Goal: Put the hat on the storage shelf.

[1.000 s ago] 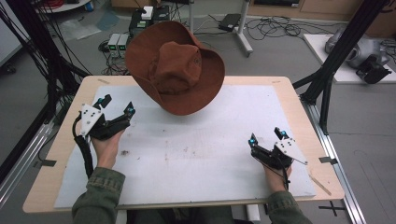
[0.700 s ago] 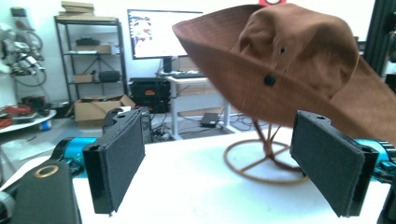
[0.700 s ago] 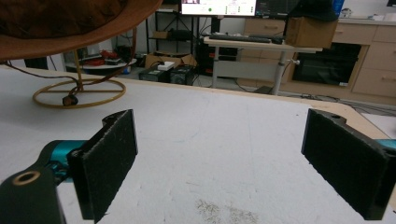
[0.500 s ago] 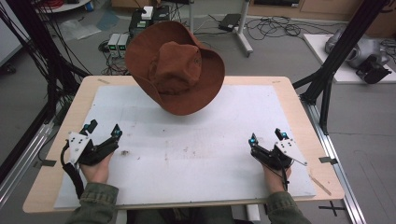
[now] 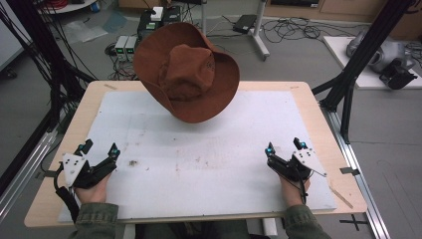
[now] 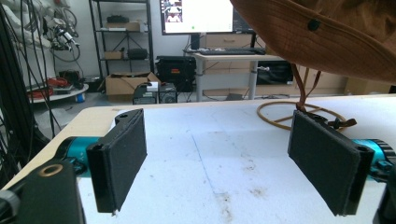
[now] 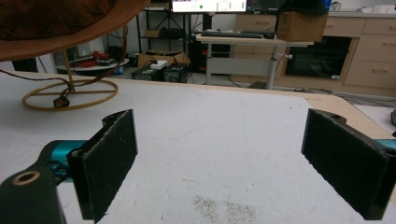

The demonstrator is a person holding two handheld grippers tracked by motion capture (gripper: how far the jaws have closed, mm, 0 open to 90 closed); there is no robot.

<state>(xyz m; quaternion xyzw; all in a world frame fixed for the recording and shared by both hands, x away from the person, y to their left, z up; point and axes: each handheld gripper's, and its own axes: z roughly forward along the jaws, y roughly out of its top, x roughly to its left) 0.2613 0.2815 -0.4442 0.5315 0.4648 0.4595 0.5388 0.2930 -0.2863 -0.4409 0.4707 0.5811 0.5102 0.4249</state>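
Note:
A brown wide-brimmed hat (image 5: 189, 74) sits tilted on a wire stand at the far middle of the table. The stand's golden ring base (image 6: 280, 114) rests on the white mat, and the ring (image 7: 70, 95) lies under the brim (image 7: 56, 23). The hat's brim (image 6: 327, 32) hangs overhead at the upper right of the left gripper view, with a cord dangling from it. My left gripper (image 5: 101, 147) is low at the near left, open and empty (image 6: 217, 140). My right gripper (image 5: 283, 146) is at the near right, open and empty (image 7: 219, 140). Both stand well short of the hat.
A white mat (image 5: 199, 149) covers most of the wooden table (image 5: 318, 104), with a few dirt specks (image 5: 133, 163) near my left gripper. Black frame posts (image 5: 348, 74) rise at both sides. Desks, shelves and cables fill the room beyond.
My left gripper has drawn back from beside the hat's brim toward the near left corner. The right gripper and the hat have stayed put.

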